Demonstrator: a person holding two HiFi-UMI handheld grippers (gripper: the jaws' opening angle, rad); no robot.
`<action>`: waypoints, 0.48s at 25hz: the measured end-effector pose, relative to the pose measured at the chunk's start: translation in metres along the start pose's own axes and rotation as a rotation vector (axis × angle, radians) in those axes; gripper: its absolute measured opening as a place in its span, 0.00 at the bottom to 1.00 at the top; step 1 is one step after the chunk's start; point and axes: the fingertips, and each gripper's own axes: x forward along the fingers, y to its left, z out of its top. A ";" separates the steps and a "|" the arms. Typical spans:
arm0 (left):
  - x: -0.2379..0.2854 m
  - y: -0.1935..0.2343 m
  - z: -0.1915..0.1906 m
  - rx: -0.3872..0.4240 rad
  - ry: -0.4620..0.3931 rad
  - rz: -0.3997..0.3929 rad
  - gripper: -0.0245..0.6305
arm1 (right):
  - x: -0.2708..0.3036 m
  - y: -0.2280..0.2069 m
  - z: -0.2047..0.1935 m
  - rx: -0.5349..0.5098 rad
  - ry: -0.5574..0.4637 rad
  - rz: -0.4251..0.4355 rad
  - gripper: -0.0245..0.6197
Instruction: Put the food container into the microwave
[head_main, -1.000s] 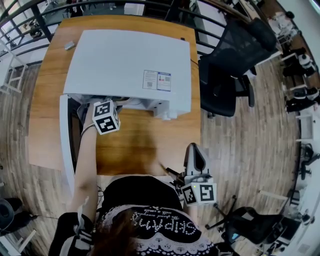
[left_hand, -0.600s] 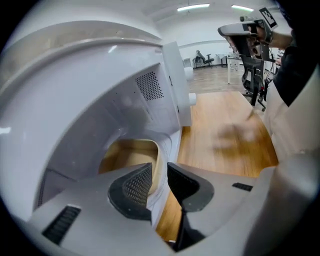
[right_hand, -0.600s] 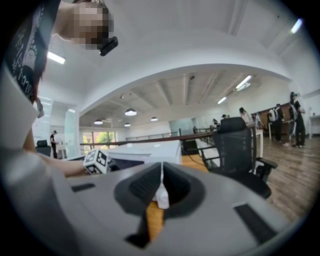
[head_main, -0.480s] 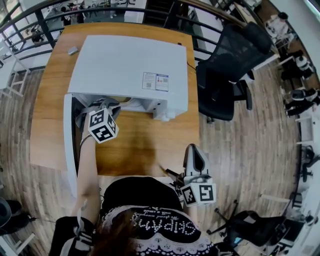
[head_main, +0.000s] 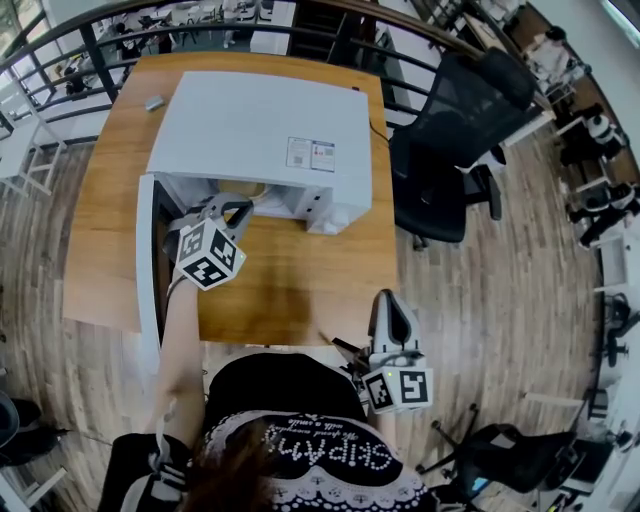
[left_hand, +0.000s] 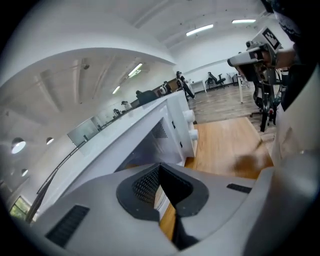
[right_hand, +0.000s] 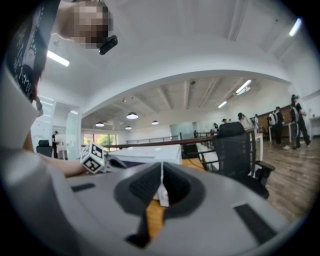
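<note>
In the open mouth of the microwave (head_main: 265, 125), centre-left of the head view, a pale curved edge is perhaps the food container (head_main: 262, 192). At the bottom, the right gripper (head_main: 390, 312) has its jaws together on nothing. So does the left gripper (head_main: 228, 208), just before that mouth. The wooden table (head_main: 300, 280) carries the microwave, and a black chair (head_main: 450, 130) stands at upper right.

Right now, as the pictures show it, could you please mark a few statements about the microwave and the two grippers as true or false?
1. The microwave has its door open. True.
2. The right gripper is wide open. False: its fingers are together, with nothing between them.
3. A black chair stands beside the table. True.
4. The left gripper hovers over the microwave's top. False: it is in front of the opening, over the table.
</note>
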 end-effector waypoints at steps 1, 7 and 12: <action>-0.004 0.000 0.006 -0.017 -0.024 0.009 0.08 | -0.003 0.000 0.000 0.000 -0.001 -0.001 0.09; -0.029 0.000 0.036 -0.109 -0.151 0.077 0.08 | -0.018 0.002 -0.005 0.011 0.000 0.007 0.09; -0.060 0.004 0.066 -0.165 -0.258 0.174 0.08 | -0.027 0.006 -0.005 0.016 0.001 0.036 0.09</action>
